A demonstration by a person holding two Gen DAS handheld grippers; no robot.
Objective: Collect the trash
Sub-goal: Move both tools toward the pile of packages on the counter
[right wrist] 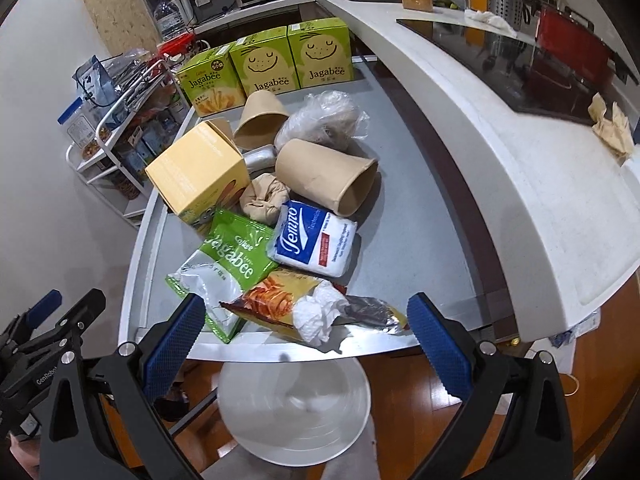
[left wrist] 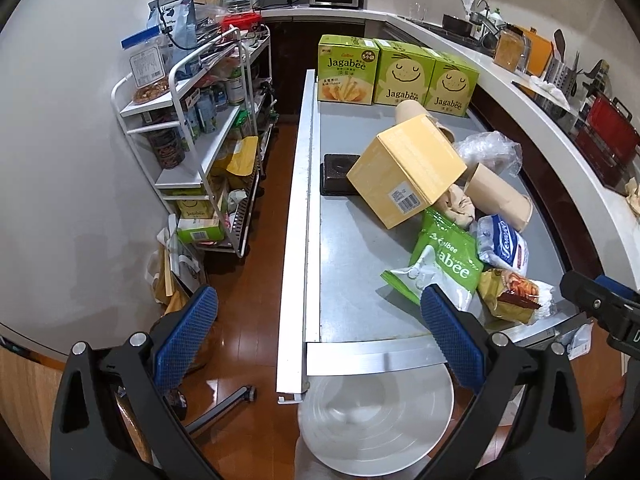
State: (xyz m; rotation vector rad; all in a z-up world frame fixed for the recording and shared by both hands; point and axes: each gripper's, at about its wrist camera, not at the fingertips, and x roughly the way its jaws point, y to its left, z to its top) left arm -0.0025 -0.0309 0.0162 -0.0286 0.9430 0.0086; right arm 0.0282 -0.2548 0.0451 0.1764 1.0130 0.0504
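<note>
A pile of trash lies on the grey table (right wrist: 420, 240): a yellow box (right wrist: 196, 172), two brown paper cups (right wrist: 324, 178), a crumpled brown paper (right wrist: 262, 196), a clear plastic bag (right wrist: 324, 120), a green Jagabee bag (right wrist: 228, 268), a Tempo tissue pack (right wrist: 312, 244) and a snack wrapper with a white tissue (right wrist: 316, 312) at the near edge. A white bin (right wrist: 296, 404) stands below the table's near edge. My right gripper (right wrist: 304, 344) is open and empty above the bin, just short of the wrapper. My left gripper (left wrist: 320, 332) is open and empty over the table's near left corner; the bin (left wrist: 376, 420) lies below it.
Three green Jagabee boxes (left wrist: 396, 74) stand at the table's far end. A black tray (left wrist: 338, 174) lies left of the yellow box. A white wire rack (left wrist: 200, 136) full of goods stands left of the table. A curved white counter (right wrist: 520, 184) runs along the right.
</note>
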